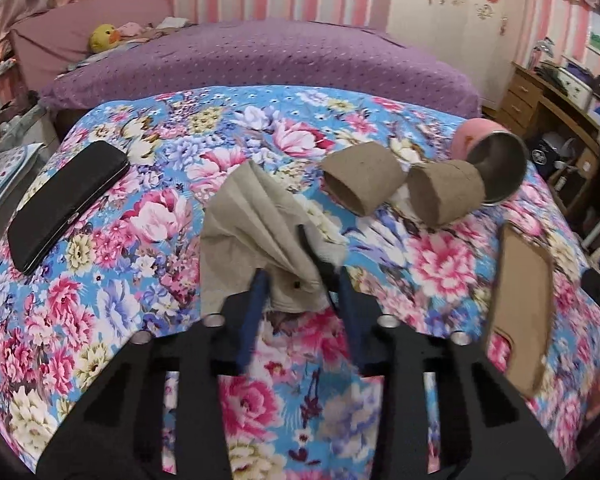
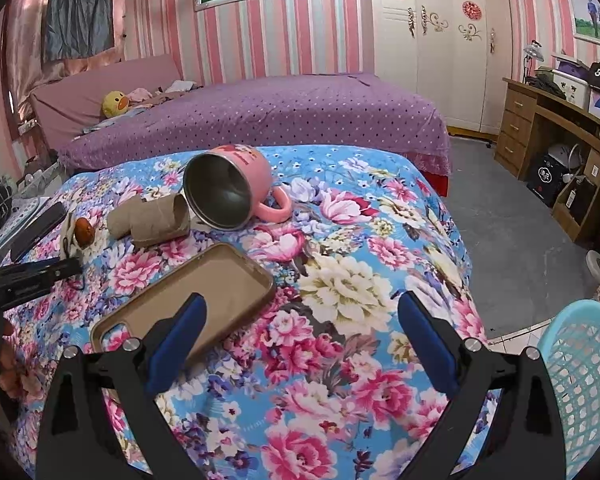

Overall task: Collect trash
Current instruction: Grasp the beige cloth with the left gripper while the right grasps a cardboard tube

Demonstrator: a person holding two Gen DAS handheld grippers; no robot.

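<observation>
The left gripper (image 1: 300,276) is pinching a crumpled beige paper napkin (image 1: 256,224), its blue fingers (image 1: 256,292) narrowed onto the lower corner of the paper; the rest of the napkin is lying over the flowered cloth (image 1: 140,184) in front of the gripper. No earlier picture is at hand, so only the grip itself is being told. In the right wrist view a small brown rounded thing is sitting by the napkin; what it is cannot be told.

The right gripper (image 2: 300,320) is standing wide open, nothing between its fingers (image 2: 424,336), and it is hanging just above the cloth. Its left finger is overlapping the near end of a tan phone case (image 2: 220,280), but whether it is touching the case cannot be told.

Counting the things on the cloth: two cardboard tubes (image 1: 362,182) are lying side by side, touching each other, their open ends facing the left wrist camera. One pink mug (image 2: 236,188) is lying on its side just beside the tubes, its steel inside showing and its handle resting on the cloth. One phone case is lying flat, hollow side up. One black flat case (image 1: 66,204) is lying near the far left edge. One light blue plastic basket (image 2: 584,376) is standing beside the cloth at the right, near the right gripper.
</observation>
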